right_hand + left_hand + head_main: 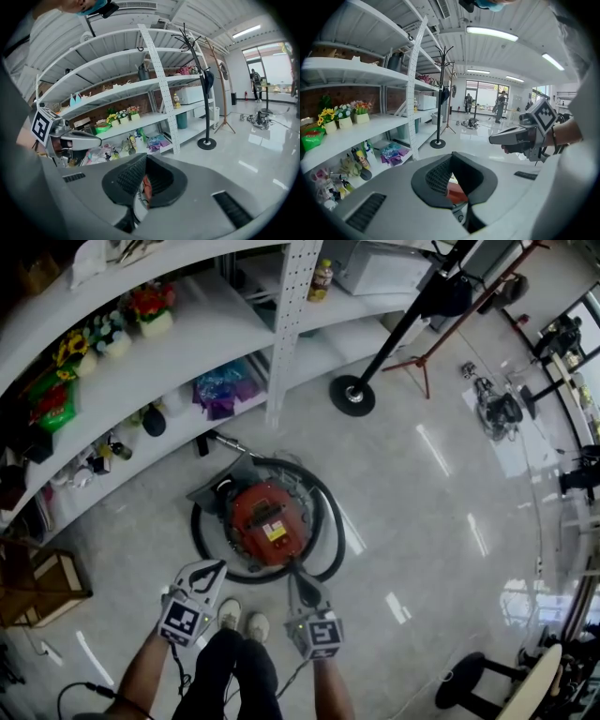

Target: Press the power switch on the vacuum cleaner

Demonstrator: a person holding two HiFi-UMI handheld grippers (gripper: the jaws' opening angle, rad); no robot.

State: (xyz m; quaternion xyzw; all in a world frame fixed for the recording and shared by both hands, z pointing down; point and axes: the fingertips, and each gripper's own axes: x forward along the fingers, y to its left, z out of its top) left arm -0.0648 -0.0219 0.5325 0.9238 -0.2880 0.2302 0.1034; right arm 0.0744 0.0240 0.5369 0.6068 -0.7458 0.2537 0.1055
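Left gripper (451,182): jaws spread a bit, nothing between them; a strip of the red vacuum cleaner (267,521) shows through the gap. Right gripper (300,579): jaws only a narrow slit apart, nothing pinched, red body visible through the slit in its own view. Both are held low, side by side, with the right one just to the right of the left, tips pointing forward at the vacuum.

The vacuum sits on the floor (441,521) directly ahead of both grippers. Right tips are just at its near edge; can't tell if they touch. Left tips are near its near-left side, apart from it. Power switch can't be made out. The black hose (335,526) loops round the vacuum.

Behind the grippers are the person's shoes (242,620). Beyond the vacuum, ahead and to the left, is white shelving (202,352) with flower pots (150,310) and bottles. Ahead to the right is a black coat-stand base (352,395).
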